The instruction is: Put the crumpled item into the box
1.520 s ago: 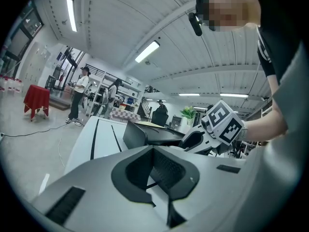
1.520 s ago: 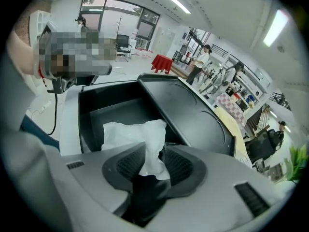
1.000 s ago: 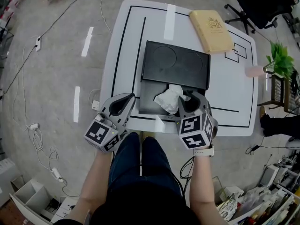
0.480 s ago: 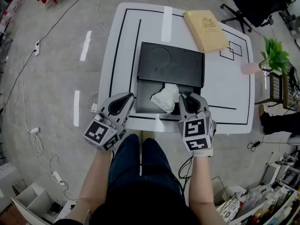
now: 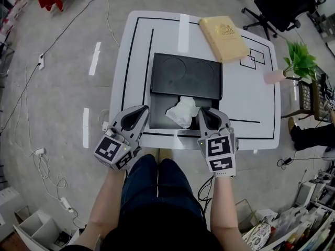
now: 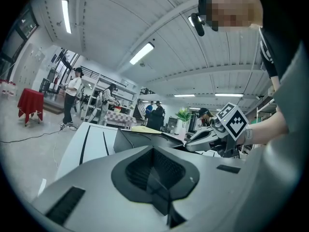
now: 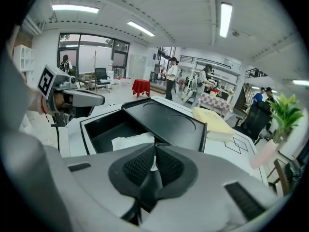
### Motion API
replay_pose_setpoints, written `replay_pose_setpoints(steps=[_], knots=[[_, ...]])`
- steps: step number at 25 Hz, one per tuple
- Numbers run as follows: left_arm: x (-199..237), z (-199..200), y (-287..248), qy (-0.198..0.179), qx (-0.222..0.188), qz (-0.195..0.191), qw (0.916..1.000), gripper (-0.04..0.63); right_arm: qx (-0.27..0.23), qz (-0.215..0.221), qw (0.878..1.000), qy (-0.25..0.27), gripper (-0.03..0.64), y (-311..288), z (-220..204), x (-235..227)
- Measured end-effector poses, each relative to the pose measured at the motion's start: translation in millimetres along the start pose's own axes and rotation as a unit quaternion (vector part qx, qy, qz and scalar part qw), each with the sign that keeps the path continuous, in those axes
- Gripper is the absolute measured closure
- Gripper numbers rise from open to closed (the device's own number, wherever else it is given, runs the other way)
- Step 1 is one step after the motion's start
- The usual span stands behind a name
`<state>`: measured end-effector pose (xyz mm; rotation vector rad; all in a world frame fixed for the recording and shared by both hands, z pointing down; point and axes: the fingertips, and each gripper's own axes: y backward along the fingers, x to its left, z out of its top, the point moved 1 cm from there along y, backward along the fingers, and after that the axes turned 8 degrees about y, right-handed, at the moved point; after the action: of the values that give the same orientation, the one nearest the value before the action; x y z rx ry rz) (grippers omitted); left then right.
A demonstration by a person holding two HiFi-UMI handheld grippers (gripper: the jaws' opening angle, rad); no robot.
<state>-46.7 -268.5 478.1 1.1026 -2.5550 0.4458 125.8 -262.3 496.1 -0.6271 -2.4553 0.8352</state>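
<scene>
1. Paper [image 5: 182,112], white and crumpled, lies inside the open black plastic box [image 5: 158,114], just ahead and to the left of the right hand-held gripper [image 5: 208,112].
2. That hand-held gripper's jaws have just been closing and now stand all but together. A white sliver of the paper shows through the thin slit between them. Whether the pads touch it cannot be told.
3. Beyond its tips, the flat black lid [image 5: 186,77] with two round impressions rests over the box's far part.
4. The left hand-held gripper [image 5: 142,110] is pressed together on nothing, with the box just to its right.
5. Both reach over the near edge of the white, black-lined bench [image 5: 246,106]. A tan book [image 5: 223,37] lies well beyond the right hand-held gripper, and a green potted plant [image 5: 299,61] stands far to its right.
</scene>
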Motion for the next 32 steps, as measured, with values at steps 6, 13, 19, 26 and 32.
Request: replay_pose_setpoints(steps=[6, 13, 19, 26, 32], knots=[[-4.3, 9.7, -0.4, -0.013, -0.001, 0.001, 0.9999, 0.592, -0.013, 0.01, 1.0, -0.015, 0.609, 5.0, 1.3, 3.8], [-6.3, 22.4, 0.7, -0.012, -0.013, 0.001, 0.9998, 0.592, -0.049, 0.025, 0.998, -0.029, 0.611, 13.3, 13.4, 8.2], [-6.9, 33.0, 0.5, -0.018, -0.016, 0.004, 0.9997, 0.592, -0.113, 0.04, 0.989, -0.087, 0.611, 23.6, 28.1, 4.7], [-7.6, 43.4, -0.4, -0.027, -0.022, -0.002, 0.9994, 0.592, -0.159, 0.041, 0.979, -0.121, 0.612, 35.9, 45.3, -1.5], [-11.0, 52.4, -3.9, -0.033, -0.027, -0.007, 0.9991, 0.592, -0.175, 0.054, 0.973, -0.14, 0.612, 41.0, 51.8, -2.1]])
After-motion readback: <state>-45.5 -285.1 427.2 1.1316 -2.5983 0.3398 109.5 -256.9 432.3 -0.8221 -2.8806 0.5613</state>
